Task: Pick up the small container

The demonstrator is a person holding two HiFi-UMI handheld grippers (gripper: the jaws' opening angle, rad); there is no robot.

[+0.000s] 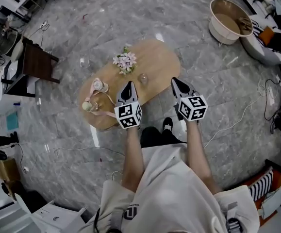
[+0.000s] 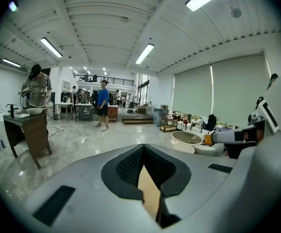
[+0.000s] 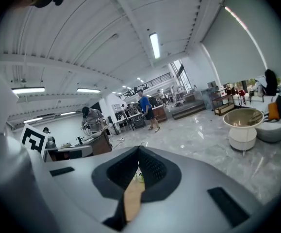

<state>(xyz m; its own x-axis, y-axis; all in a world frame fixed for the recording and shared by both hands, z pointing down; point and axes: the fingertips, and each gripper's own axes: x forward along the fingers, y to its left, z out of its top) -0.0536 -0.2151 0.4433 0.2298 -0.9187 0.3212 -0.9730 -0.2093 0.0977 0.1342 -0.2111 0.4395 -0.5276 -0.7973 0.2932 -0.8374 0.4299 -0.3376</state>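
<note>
Left gripper (image 1: 129,84) (image 2: 143,146): jaws are seen pressed together to a point, nothing is clamped between them; it is held over the near edge of the table, with bare wood showing below the jaws
Right gripper (image 1: 174,80) (image 3: 139,148): jaws are likewise closed at the tip, nothing is gripped; it is held at the table's right-hand near edge
Small container (image 1: 143,78): clear and rounded, stood upright on the oval wooden table (image 1: 162,62); it is placed just ahead of the two grippers and between them, touched by neither
Flowers (image 1: 124,60): a pale pink bunch, set beyond the container and near it
Pink cup (image 1: 98,85): found at the table's left end, beside a cream round piece (image 1: 87,106) too small to be named
Floor (image 1: 203,81): grey marble tiles, crossed by loose cables
Tub (image 1: 230,19): round, cream, stood well apart at upper right
Background: a person in a blue top (image 2: 103,103) is seen standing far down the hall
</note>
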